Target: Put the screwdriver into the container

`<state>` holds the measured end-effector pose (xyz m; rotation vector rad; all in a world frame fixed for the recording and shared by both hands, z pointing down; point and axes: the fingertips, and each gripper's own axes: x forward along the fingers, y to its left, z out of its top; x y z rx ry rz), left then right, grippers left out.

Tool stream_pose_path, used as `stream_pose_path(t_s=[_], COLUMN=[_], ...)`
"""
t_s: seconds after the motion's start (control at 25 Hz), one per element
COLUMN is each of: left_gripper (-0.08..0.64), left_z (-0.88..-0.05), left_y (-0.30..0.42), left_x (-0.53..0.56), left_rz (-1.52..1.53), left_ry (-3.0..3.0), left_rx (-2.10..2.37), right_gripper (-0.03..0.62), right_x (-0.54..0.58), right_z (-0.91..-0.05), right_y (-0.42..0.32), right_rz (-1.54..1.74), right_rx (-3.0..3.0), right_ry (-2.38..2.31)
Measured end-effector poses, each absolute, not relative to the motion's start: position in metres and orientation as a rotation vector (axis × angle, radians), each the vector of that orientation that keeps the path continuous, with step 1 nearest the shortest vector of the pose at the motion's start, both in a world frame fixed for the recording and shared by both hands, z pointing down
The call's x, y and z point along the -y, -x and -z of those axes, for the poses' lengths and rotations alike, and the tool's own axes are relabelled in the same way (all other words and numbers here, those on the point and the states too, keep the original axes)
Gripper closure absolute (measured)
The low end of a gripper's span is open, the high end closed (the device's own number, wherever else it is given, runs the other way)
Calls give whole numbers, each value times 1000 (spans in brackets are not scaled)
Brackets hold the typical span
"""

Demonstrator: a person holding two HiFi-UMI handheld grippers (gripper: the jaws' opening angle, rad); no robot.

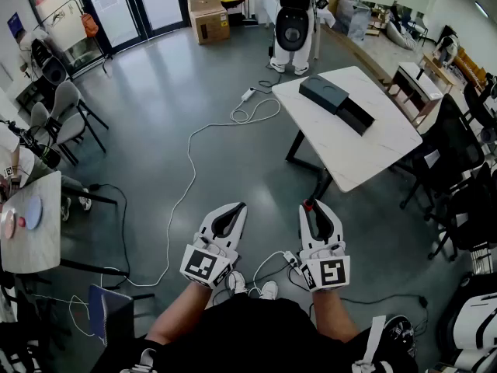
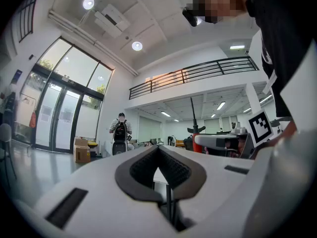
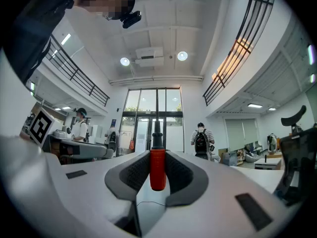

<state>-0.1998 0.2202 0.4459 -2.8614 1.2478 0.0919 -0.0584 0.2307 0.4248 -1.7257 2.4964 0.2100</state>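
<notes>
The right gripper [image 3: 157, 153] has its jaws clenched on the screwdriver [image 3: 157, 168] — the dark pads press on both sides of the red handle, and the thin black shaft runs on past the jaw tips, away from the gripper. In the head view the red handle shows as a small spot at the tips of that gripper, held low in front of the person's body and above the grey floor [image 1: 167, 107]. The left gripper [image 2: 159, 149] is beside it, jaws closed with their tips meeting and nothing between the pads. The container [image 1: 339, 104] — a dark, boxy, two-part thing — lies on the white desk [image 1: 377, 150] ahead and to the right, well apart from both grippers. A white cable [image 1: 190, 169] snakes across the floor from near the desk toward the person's feet, and a person with a backpack [image 1: 294, 18] stands beyond the desk's far end.
</notes>
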Motion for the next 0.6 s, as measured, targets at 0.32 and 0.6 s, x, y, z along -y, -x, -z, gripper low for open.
stream_pose_path(t_s=[0.32, 0.6], left_gripper=[554, 554], left_z=[-444, -444], left_y=[198, 211], left_x=[-224, -220], left_rz=[-74, -69], left_ry=[2851, 2837], left_rx=[-1251, -1256], right_gripper=[486, 485], right_x=[-233, -232], right_z=[-430, -432], right_y=[56, 62], right_rz=[-196, -167], right_rx=[-2505, -2493], right_ry=[1734, 1729])
